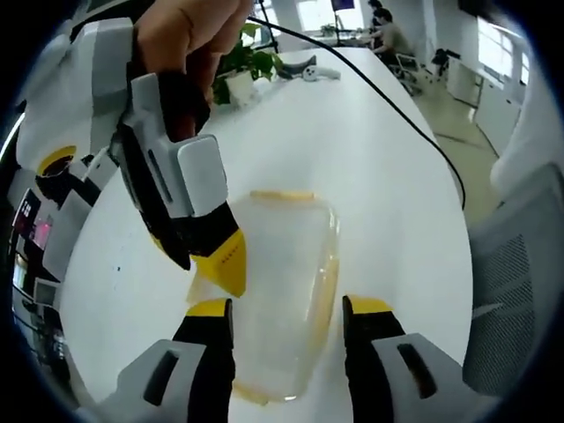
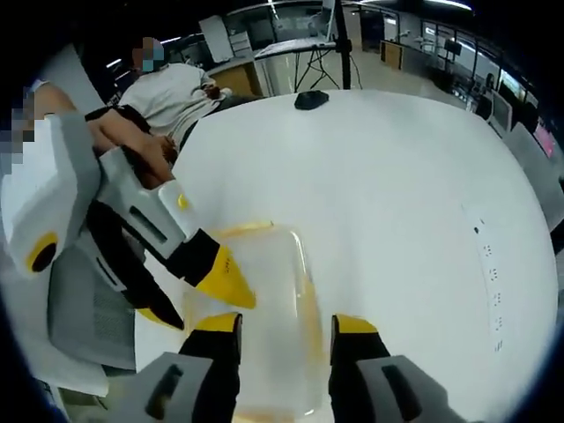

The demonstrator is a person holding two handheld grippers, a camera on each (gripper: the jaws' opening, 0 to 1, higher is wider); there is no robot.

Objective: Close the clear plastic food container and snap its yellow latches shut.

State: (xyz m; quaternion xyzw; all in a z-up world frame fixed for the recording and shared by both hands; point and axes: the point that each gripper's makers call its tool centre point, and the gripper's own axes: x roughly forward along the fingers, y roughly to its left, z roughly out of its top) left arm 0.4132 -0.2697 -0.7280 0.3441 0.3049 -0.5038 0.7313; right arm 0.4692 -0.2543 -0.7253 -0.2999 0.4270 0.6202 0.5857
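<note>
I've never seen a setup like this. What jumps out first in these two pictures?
Most striking is the clear plastic food container with yellow latches on the white table, lying just ahead of the left gripper, whose yellow-tipped jaws stand apart. The right gripper, held in a person's hand, slants down to the container's near edge. A black cable trails across the table beyond.

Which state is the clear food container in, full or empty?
Empty, as far as shows: the white table reads straight through the clear container, with nothing visible inside.
</note>
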